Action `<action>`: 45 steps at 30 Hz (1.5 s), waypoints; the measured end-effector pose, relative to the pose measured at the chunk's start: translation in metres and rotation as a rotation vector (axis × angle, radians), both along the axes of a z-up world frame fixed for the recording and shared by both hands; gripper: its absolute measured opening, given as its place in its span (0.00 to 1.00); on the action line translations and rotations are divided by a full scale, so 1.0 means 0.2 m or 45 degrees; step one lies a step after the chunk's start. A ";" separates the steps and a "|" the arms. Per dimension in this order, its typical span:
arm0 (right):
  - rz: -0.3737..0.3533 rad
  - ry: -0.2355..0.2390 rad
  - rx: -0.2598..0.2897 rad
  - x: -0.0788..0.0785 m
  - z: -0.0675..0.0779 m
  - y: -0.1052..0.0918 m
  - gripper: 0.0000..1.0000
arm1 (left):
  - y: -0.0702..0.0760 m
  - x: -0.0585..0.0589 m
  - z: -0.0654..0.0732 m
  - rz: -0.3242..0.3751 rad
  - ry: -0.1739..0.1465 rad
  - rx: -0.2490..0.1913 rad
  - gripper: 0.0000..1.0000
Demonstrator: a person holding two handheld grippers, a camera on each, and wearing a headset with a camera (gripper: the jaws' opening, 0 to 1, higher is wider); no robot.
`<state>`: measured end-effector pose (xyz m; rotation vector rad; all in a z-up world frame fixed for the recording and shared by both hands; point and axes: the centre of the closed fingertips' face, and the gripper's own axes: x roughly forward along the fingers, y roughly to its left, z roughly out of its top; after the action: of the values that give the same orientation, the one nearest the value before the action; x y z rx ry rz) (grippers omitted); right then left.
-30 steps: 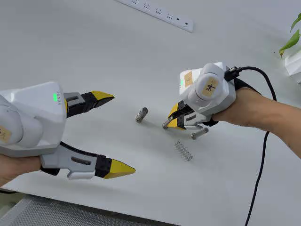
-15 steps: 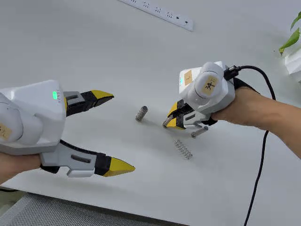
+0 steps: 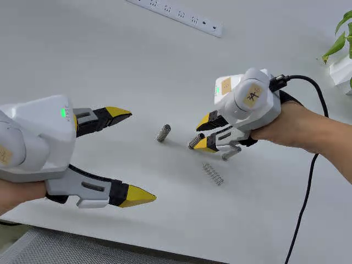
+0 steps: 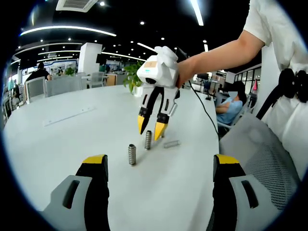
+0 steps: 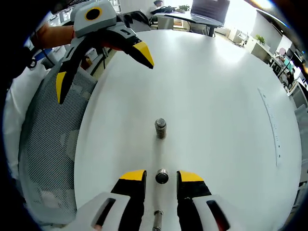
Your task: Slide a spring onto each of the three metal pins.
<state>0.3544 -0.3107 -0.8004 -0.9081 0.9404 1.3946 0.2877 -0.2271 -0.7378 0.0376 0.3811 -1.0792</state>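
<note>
Springs on pins: two pins stand upright on the white table, each with a spring around it.
Lone sprung pin: out in the open, between the two grippers and touching neither.
Flanked sprung pin: just beside the lone one, standing between the yellow tips of the right gripper.
Right gripper: held low over the table, jaws a little apart. From its own view a thin gap shows on each side of the flanked sprung pin, so it is not clamped on it.
Loose spring: lying flat on the table, near the right gripper but apart from it, on the side closer to the person.
Bare pin: lying flat under the right gripper's body and partly hidden by it, with no spring on it.
Left gripper: raised off the table, well apart from the pins, jaws spread wide and holding nothing.
Power strip: along the far edge of the table.
Black cable: running from the right gripper across the table toward the person.
</note>
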 end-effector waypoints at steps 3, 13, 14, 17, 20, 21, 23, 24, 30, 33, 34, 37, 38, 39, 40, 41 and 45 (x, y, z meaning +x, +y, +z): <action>-0.024 -0.013 0.028 0.01 0.02 -0.02 0.26 | 0.00 -0.01 0.00 -0.006 -0.001 0.010 0.89; -0.112 -0.062 0.139 0.01 0.15 -0.07 0.41 | 0.01 -0.03 0.00 -0.027 0.002 0.049 0.89; -0.118 -0.068 0.153 0.00 0.16 -0.08 0.43 | 0.01 -0.03 0.01 -0.028 0.001 0.051 0.89; -0.144 -0.081 0.187 -0.01 0.19 -0.10 0.48 | 0.01 -0.03 0.02 -0.028 -0.005 0.060 0.89; -0.186 -0.092 0.237 -0.03 0.23 -0.12 0.53 | 0.01 -0.03 0.03 -0.028 -0.012 0.072 0.89; -0.205 -0.098 0.257 -0.04 0.25 -0.13 0.55 | 0.01 -0.03 0.04 -0.031 -0.015 0.074 0.89; -0.227 -0.086 0.293 -0.07 0.27 -0.15 0.58 | 0.01 -0.03 0.05 -0.035 -0.020 0.081 0.89; -0.235 -0.085 0.306 -0.07 0.28 -0.16 0.58 | 0.01 -0.03 0.05 -0.037 -0.021 0.086 0.89; -0.305 -0.096 0.383 -0.13 0.32 -0.24 0.64 | 0.00 -0.03 0.08 -0.046 -0.037 0.100 0.89; -0.338 -0.102 0.399 -0.16 0.34 -0.28 0.67 | -0.01 -0.03 0.09 -0.052 -0.044 0.109 0.89; -0.353 -0.101 0.409 -0.17 0.34 -0.29 0.68 | -0.01 -0.03 0.10 -0.054 -0.048 0.115 0.89; -0.400 -0.100 0.443 -0.19 0.35 -0.33 0.71 | -0.02 -0.04 0.11 -0.068 -0.058 0.127 0.88; -0.418 -0.103 0.458 -0.21 0.36 -0.34 0.71 | -0.02 -0.04 0.12 -0.075 -0.063 0.133 0.88; -0.430 -0.106 0.467 -0.21 0.36 -0.36 0.73 | -0.03 -0.04 0.12 -0.080 -0.065 0.136 0.88; -0.446 -0.110 0.477 -0.23 0.36 -0.37 0.73 | -0.04 -0.05 0.13 -0.090 -0.069 0.141 0.87; -0.454 -0.111 0.478 -0.24 0.35 -0.39 0.73 | -0.05 -0.05 0.13 -0.098 -0.072 0.145 0.87; -0.508 -0.115 0.507 -0.28 0.34 -0.45 0.75 | -0.10 -0.06 0.14 -0.143 -0.074 0.173 0.85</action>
<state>0.2983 -0.4013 -0.7320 -0.4485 0.6939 1.1296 0.2756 -0.2468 -0.7103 0.2127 0.4029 -1.1592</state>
